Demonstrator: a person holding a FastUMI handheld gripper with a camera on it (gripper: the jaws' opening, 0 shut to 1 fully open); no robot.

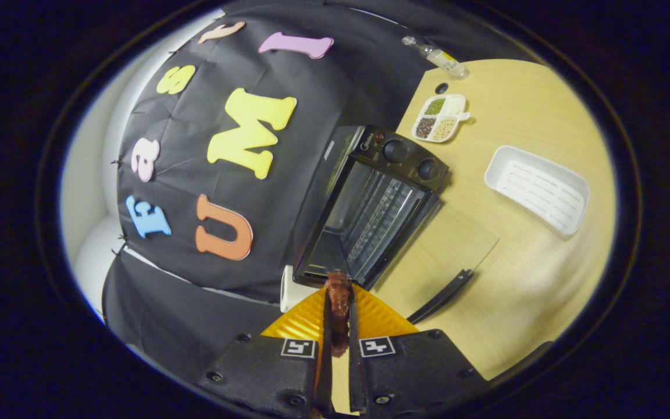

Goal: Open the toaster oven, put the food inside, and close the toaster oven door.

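Note:
A black toaster oven (370, 198) stands on the wooden table (521, 279) against the booth's wall, seen tilted. Its glass door (448, 256) lies folded down flat toward me, with the dark handle (442, 295) at its outer edge. Inside I see the wire rack (378, 224). My gripper (338, 285) is shut on a reddish-brown piece of food (338, 308), which is pinched upright between both fingers. The food's top end sits just in front of the oven's open mouth, near its left lower corner.
A white ribbed tray (538, 189) lies on the table to the right of the oven. Behind it sits a small white divided dish (439, 118) of grains and a clear bottle (439, 56). A white object (289, 289) stands left of the oven.

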